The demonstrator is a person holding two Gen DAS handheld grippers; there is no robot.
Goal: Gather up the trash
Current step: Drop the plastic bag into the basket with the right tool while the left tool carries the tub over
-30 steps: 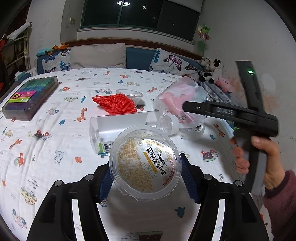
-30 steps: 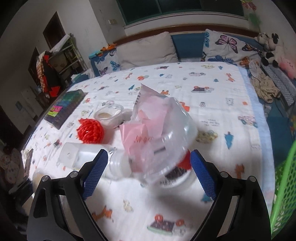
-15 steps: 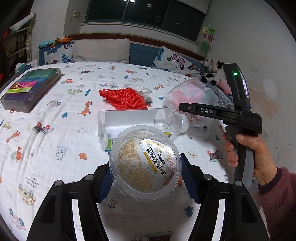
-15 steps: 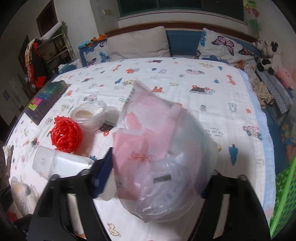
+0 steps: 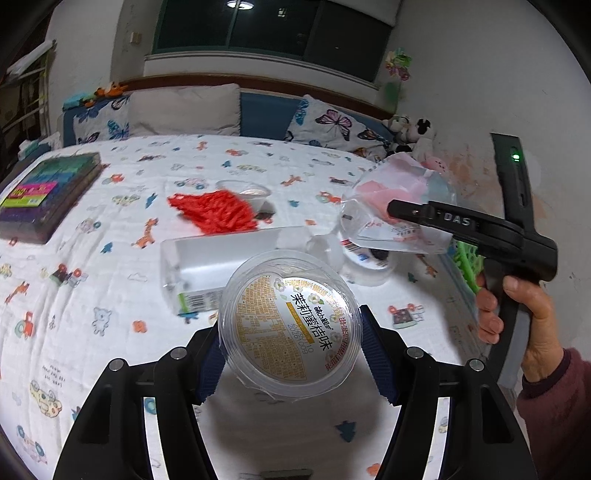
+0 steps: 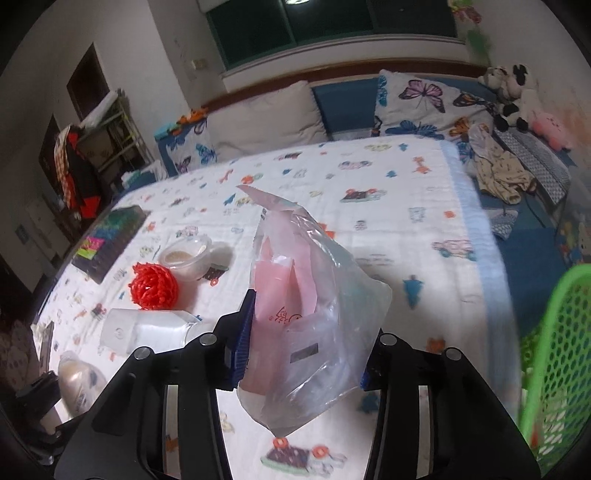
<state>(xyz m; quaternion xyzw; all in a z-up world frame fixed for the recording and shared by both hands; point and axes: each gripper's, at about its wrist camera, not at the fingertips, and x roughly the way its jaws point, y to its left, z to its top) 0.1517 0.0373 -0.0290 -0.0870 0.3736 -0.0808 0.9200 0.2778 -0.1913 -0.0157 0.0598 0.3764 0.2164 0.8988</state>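
Your left claw (image 5: 290, 341) is clamped on a clear round tub (image 5: 290, 328) with a yellow label, above the bed (image 5: 92, 295). Your right claw (image 6: 304, 350) pinches a crinkled clear plastic bag (image 6: 314, 325) with pink contents beside the green basket (image 6: 554, 354).

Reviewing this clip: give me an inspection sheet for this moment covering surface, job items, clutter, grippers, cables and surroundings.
Surface: bed sheet, white with cartoon print.
Job's things: clear lidded cup held off the sheet; plastic bag with pink contents, lifted; clear bottle lying on its side; red mesh beside a small clear tub; green basket at the bed's right edge.
Clutter: dark flat box with a colourful label, near the left edge.
Grippers: left gripper shut on the cup; right gripper shut on the bag.
Cables: nothing seen.
Surroundings: pillows, plush toys, dark window.
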